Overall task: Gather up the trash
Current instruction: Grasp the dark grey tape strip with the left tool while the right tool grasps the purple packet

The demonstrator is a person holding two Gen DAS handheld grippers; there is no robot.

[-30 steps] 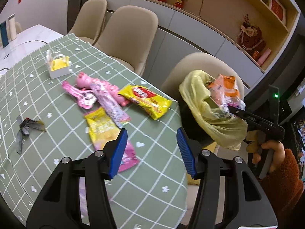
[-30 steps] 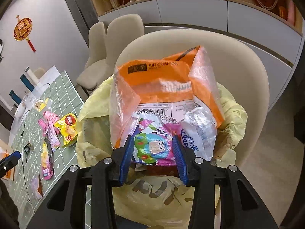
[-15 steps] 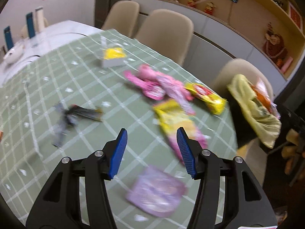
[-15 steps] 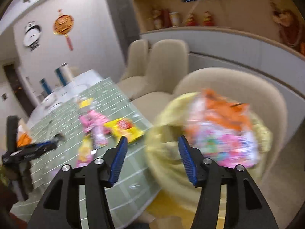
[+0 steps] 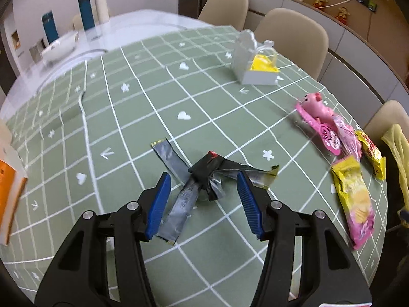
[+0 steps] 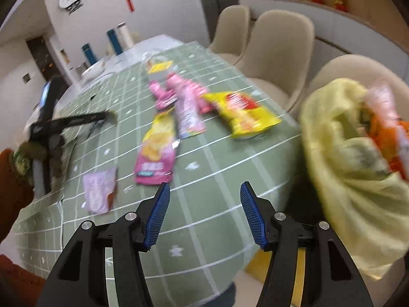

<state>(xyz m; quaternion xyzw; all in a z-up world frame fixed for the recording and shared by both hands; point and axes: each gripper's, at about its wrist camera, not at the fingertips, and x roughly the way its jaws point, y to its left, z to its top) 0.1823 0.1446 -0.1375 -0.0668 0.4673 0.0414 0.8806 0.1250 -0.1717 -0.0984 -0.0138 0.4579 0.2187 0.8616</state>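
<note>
Foil wrappers (image 5: 202,176), knotted and dark, are seen between the left gripper (image 5: 202,203) pads, untouched; jaws half open, empty. Right gripper (image 6: 204,213) is held wide, empty, farther off.

Beige chairs (image 5: 294,33) beside green-clothed table (image 5: 127,97)

knotted silver-black wrappers (image 5: 202,179), lying on tablecloth (image 5: 143,107)

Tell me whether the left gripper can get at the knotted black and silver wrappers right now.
Probably yes. The left gripper hangs open just above the knotted wrappers, which lie flat on the green tablecloth between its blue pads, with nothing over or against them.
</note>
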